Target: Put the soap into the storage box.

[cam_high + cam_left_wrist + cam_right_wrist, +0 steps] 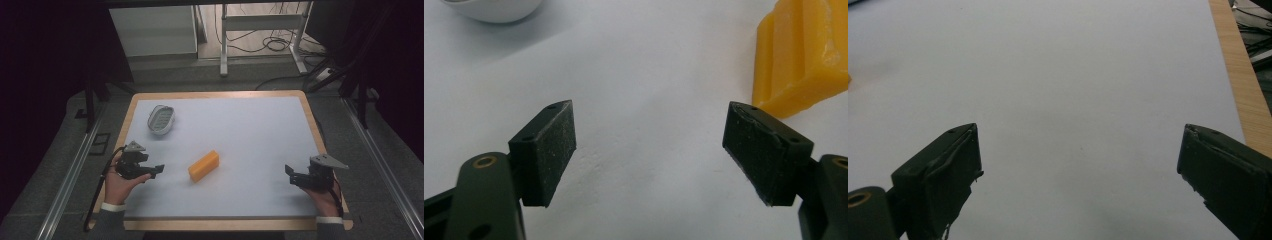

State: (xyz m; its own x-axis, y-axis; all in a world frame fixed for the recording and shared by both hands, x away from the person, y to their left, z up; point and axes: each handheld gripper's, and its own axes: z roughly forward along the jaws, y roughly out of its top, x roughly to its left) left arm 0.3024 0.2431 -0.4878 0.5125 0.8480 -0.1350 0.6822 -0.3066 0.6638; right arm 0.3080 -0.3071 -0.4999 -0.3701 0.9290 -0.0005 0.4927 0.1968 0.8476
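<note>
Nearest to the camera, two hands come in from the bottom edge of the high view, each with a white cuff and a dark sleeve, and each holds one hand-held gripper. The left hand-held gripper (159, 169) is low over the left part of the table (260, 130), and its own view (649, 145) shows the two black jaws spread wide with nothing between them. The right hand-held gripper (288, 172) is near the right edge of the table; in its view (1078, 165) the jaws are also spread wide and hold nothing, above the bare white surface.

Two loose things lie on the table. One yellow block (203, 166) lies near the middle, just to the right of the left jaws and apart from them; the left gripper view shows it (804, 55) with ridged sides. Farther away, toward the far left corner, lies one white oval dish (161, 120) with a ribbed inside.

I can read no brand, label or writing on any of these things.

Behind the table, white furniture legs and dark cables lie on the floor.
</note>
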